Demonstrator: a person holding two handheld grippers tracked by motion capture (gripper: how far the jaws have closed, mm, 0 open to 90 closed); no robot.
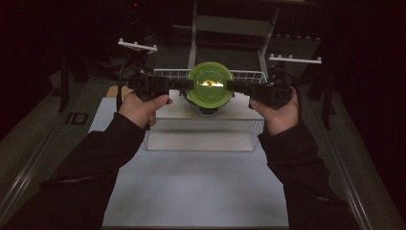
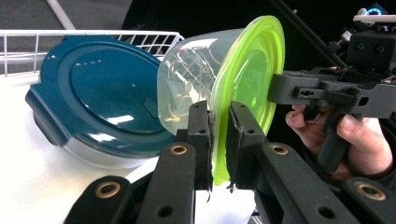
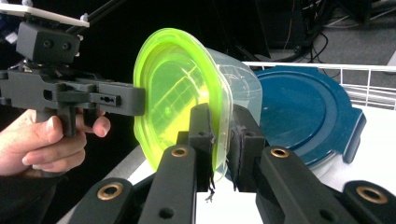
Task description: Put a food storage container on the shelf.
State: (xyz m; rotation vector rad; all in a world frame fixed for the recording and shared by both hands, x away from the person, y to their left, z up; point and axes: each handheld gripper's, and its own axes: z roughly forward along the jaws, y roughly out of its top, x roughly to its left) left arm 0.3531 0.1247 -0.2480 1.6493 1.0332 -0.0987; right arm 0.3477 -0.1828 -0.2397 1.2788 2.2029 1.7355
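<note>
Black jaws of the left gripper (image 2: 218, 140) and the right gripper (image 3: 223, 140) are nearly closed, each pinching the rim of the green lid (image 1: 209, 84) on a clear tub (image 2: 187, 88) from opposite sides. The tub is held on edge above the white tray (image 1: 201, 136), in front of a blue-lidded dish (image 2: 100, 93). Slippage is judged possible, since only the thin rim is gripped; uneven pulling could pop the lid and drop the tub. Both hands are held level, forearms angled inward.
</note>
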